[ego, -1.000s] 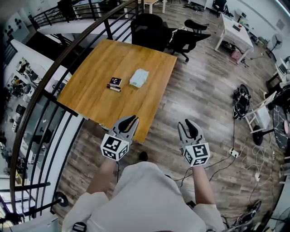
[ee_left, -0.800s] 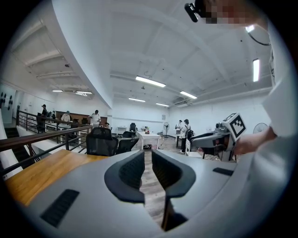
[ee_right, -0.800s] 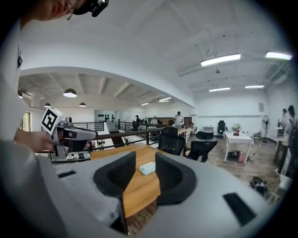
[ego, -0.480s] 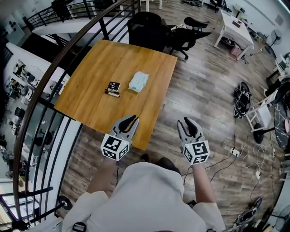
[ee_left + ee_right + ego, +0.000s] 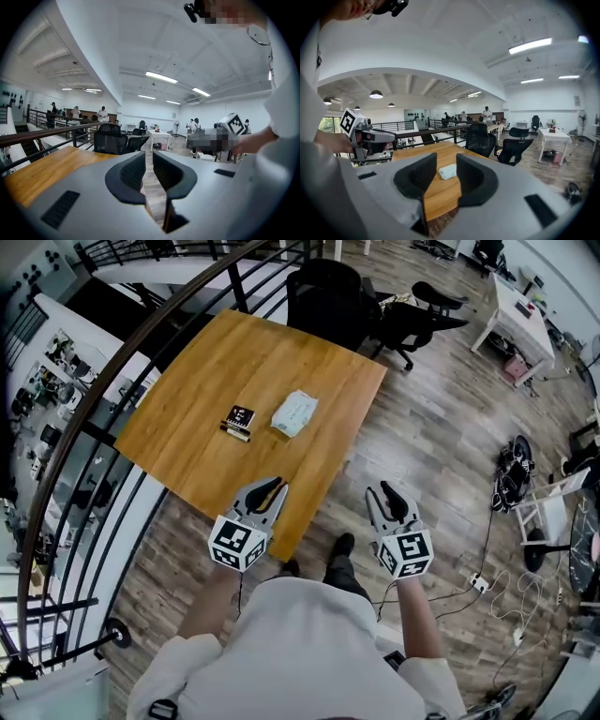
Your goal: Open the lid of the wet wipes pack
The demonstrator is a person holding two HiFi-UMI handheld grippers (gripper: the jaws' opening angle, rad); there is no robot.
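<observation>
Stepped closer to square wooden table [image 5: 206, 442] bearing pale-green wet wipes pack [image 5: 294, 413]; carried left gripper [image 5: 272, 489] and right gripper [image 5: 387, 495] ahead, jaws apart, empty, ready to reach.

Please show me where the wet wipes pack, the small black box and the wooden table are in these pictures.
wet wipes pack [image 5: 294, 413]: head view, middle of its pale top face.
small black box [image 5: 239, 415]: head view, its patterned top.
wooden table [image 5: 197, 381]: head view, bare part of its top.
</observation>
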